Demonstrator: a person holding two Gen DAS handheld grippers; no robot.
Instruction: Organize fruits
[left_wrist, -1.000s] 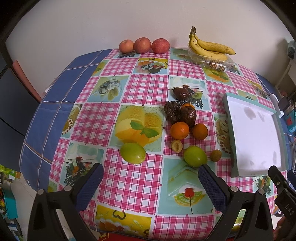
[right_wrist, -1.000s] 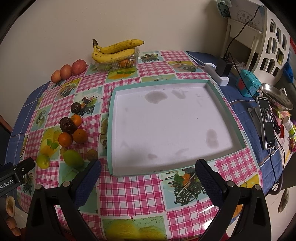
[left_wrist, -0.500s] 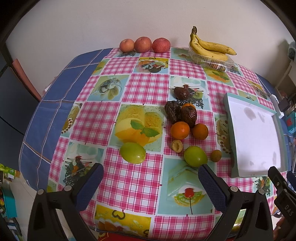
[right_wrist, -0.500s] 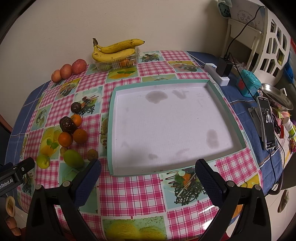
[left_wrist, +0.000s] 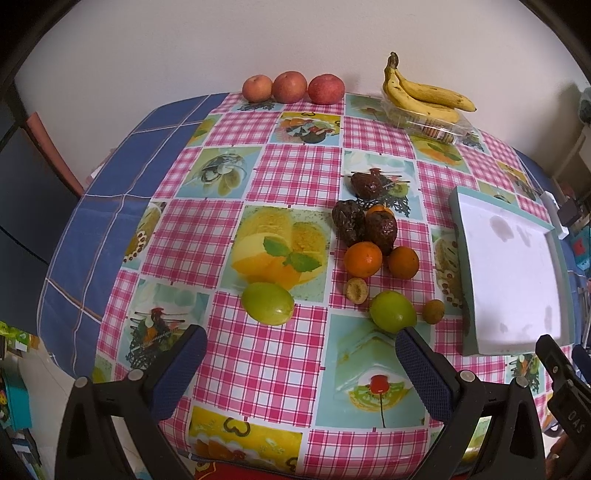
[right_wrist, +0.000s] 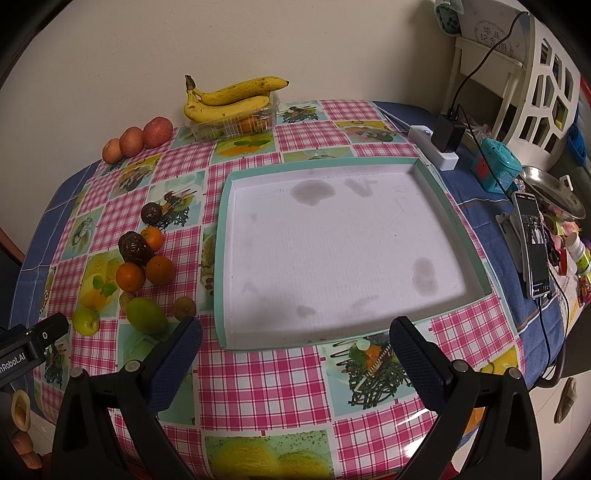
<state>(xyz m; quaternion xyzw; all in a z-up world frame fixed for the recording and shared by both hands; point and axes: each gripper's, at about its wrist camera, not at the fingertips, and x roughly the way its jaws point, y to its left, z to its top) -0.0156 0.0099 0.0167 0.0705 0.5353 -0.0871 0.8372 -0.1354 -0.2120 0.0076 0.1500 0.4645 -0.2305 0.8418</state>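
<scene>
While both claws hung spread and empty, the left claw (left_wrist: 301, 363) sat nearer the loose fruit: green mango (left_wrist: 392, 311) just ahead of its right finger, long axis crosswise. Right claw (right_wrist: 295, 349) faced the empty tray (right_wrist: 221, 236) on the table (left_wrist: 280, 369).

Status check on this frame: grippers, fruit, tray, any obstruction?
Left gripper open, holding nothing. Right gripper open, holding nothing. Tray has no fruit; loose fruit pile on the tablecloth beside it. Nothing blocking.
</scene>
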